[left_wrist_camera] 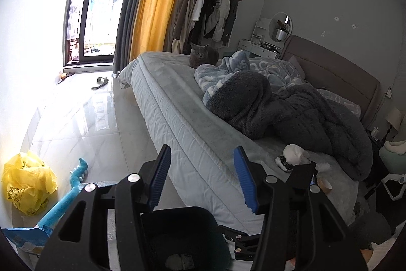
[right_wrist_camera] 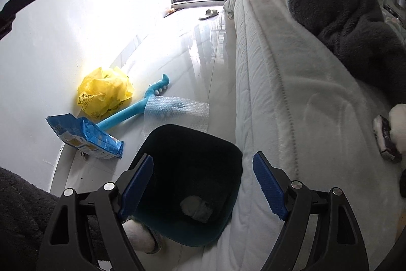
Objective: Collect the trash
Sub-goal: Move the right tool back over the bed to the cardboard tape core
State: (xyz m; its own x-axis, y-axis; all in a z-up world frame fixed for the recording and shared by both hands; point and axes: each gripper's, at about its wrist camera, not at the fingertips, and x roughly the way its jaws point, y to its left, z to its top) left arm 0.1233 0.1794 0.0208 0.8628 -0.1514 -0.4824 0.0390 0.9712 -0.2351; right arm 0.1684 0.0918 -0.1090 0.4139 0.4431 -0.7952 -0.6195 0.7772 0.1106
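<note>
My left gripper [left_wrist_camera: 203,179] has its jaws partly apart with nothing between the blue pads; they hang over the near edge of the bed [left_wrist_camera: 177,106], above the bin [left_wrist_camera: 182,233]. My right gripper [right_wrist_camera: 203,184] has its jaws spread wide and empty too, poised over the mouth of the dark bin [right_wrist_camera: 187,144], touching nothing.

The bin stands on the floor [right_wrist_camera: 177,55] just beside the bed's side. Down at its bottom lies a pale crumpled wad [right_wrist_camera: 196,207] (paper or tissue, I cannot tell which).

More rubbish lies outside the bin. On the floor by the wall sits a crumpled yellow plastic bag [right_wrist_camera: 104,93], touching a blue toy guitar [right_wrist_camera: 142,106]. A sheet of bubble wrap [right_wrist_camera: 177,108] lies over the guitar's neck, just beyond the bin. A blue packet [right_wrist_camera: 86,136] lies near the wall, over the guitar's lower end. On the bed, near its edge, rest a white fluffy lump [left_wrist_camera: 294,153] and a small dark wrapper [left_wrist_camera: 284,163] touching it, beside a heap of grey blanket [left_wrist_camera: 291,116].

A grey cat [left_wrist_camera: 201,57] sits at the far end of the bed, and a slipper [left_wrist_camera: 100,82] lies on the floor near the window.
</note>
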